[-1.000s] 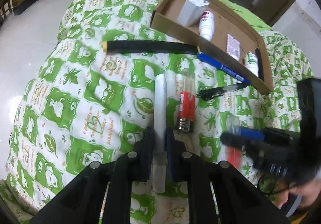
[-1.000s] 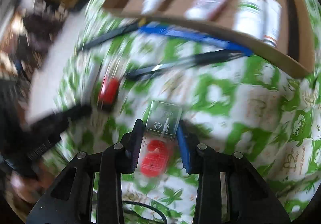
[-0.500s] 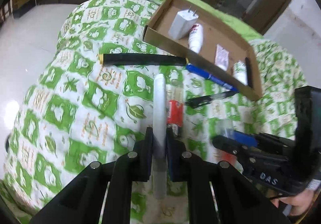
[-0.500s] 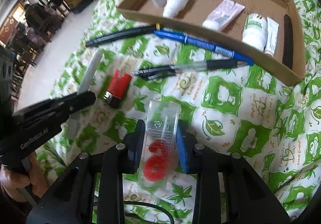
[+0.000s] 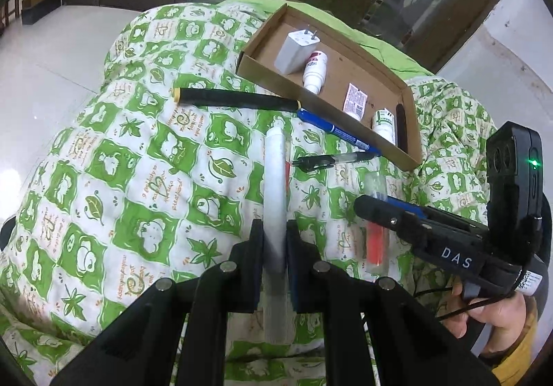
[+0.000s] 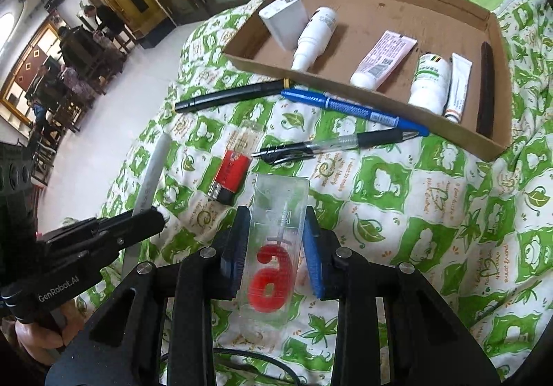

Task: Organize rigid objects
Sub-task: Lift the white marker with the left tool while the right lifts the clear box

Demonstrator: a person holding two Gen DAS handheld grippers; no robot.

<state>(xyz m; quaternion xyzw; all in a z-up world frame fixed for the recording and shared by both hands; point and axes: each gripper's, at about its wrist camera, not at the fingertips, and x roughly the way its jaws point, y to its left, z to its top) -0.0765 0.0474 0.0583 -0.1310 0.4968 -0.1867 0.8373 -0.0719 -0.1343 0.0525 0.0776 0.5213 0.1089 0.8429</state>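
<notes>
Clamping a white tube (image 5: 274,192) in my left claw (image 5: 274,247), I pinch a clear candle case (image 6: 276,240) in my right claw (image 6: 274,247), near the cardboard tray (image 6: 363,88).

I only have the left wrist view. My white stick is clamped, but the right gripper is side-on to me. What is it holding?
Observer: The right gripper is shut on a clear plastic case with a red figure inside.
Operator: My stick hides something red on the quilt. What is it?
Observer: A red and black battery, lying beside a clear tube, left of the black pen.
Operator: In the cardboard box, is there anything between the small white bottle and the dark bar?
Observer: Yes, a thin white tube lies between them.
</notes>
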